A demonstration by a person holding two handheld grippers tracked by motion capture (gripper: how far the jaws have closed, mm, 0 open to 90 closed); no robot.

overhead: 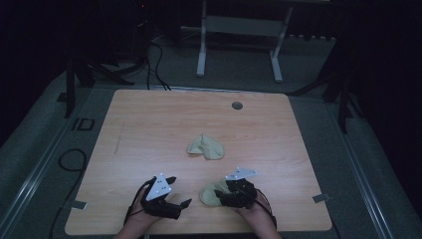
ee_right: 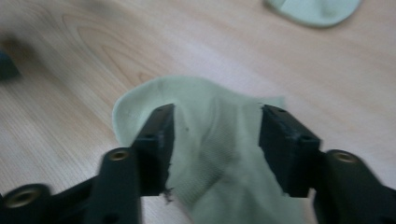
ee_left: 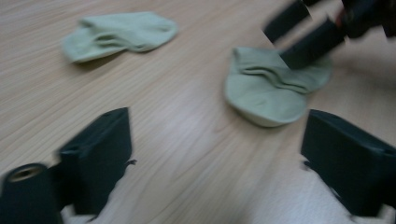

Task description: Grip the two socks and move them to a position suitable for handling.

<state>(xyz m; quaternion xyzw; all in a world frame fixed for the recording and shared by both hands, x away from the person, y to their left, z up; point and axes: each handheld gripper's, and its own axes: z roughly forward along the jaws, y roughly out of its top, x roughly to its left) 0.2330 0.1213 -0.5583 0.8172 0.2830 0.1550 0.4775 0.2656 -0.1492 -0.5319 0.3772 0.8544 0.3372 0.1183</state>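
Two socks [overhead: 205,148], toes pointing right.

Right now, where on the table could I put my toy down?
Bare wood lies left of the far sock, and right of it to the table edge. It is crowded in front, by the near sock, left tool and right tool.

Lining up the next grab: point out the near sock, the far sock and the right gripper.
near sock [ee_right: 219,140]: right gripper view, its ribbed middle.
far sock [overhead: 205,148]: high view, its centre.
right gripper [ee_right: 215,140]: right gripper view, midway between its open jaws.
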